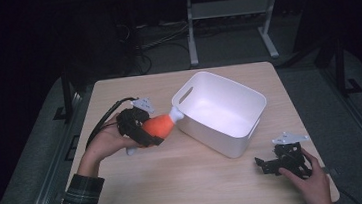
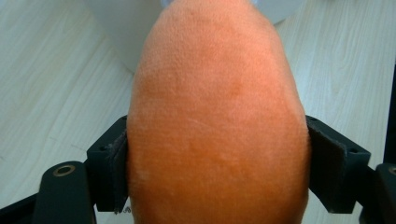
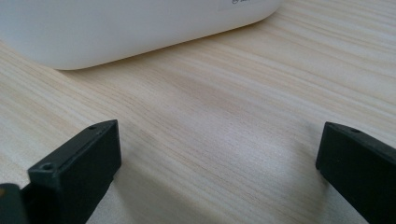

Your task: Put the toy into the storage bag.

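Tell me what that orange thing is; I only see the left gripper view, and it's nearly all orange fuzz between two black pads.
Observer: It's a plush drumstick with a white bone end, held in the left gripper above the table.
Operator: And the white bit behind it?
Observer: A white bin; from above it is empty, and the bone end is touching or nearly touching its near wall.
Operator: Is the other hand doing anything?
Observer: The right gripper sits low over the table's right front corner, jaws wide apart, nothing between them.
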Demonstrator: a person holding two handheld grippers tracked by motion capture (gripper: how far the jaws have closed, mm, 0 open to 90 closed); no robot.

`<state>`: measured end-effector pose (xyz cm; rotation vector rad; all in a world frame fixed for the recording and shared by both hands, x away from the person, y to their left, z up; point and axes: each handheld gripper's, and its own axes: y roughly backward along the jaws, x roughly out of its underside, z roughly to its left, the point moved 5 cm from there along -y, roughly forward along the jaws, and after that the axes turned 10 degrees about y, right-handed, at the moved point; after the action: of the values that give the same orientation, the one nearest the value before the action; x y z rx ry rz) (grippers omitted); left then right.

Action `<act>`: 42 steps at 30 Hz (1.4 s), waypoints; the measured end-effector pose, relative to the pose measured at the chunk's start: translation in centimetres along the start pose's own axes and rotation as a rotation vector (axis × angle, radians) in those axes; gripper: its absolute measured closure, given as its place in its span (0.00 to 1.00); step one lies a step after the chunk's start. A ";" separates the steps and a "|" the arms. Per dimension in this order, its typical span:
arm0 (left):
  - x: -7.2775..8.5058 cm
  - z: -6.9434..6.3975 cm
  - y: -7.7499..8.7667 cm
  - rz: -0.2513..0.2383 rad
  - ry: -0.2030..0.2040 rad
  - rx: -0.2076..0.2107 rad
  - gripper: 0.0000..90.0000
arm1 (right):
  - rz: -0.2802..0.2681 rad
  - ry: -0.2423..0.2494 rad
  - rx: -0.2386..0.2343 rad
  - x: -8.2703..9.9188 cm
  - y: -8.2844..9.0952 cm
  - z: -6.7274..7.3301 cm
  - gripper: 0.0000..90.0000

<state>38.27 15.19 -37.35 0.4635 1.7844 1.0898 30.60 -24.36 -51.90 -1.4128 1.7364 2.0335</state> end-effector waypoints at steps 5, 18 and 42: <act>-0.7 0.2 0.6 -0.011 -0.005 -0.003 0.23 | 0.001 0.002 0.000 0.0 0.0 0.0 0.00; -2.9 0.4 1.6 -0.042 -0.016 0.007 0.23 | 0.000 0.003 0.000 0.0 0.0 0.0 0.00; -7.9 1.1 1.9 -0.069 -0.067 0.003 0.23 | 0.001 0.001 -0.001 0.0 0.0 0.0 0.00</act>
<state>42.62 11.10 -31.67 0.4316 1.7312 1.0129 30.59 -24.36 -51.89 -1.4139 1.7367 2.0344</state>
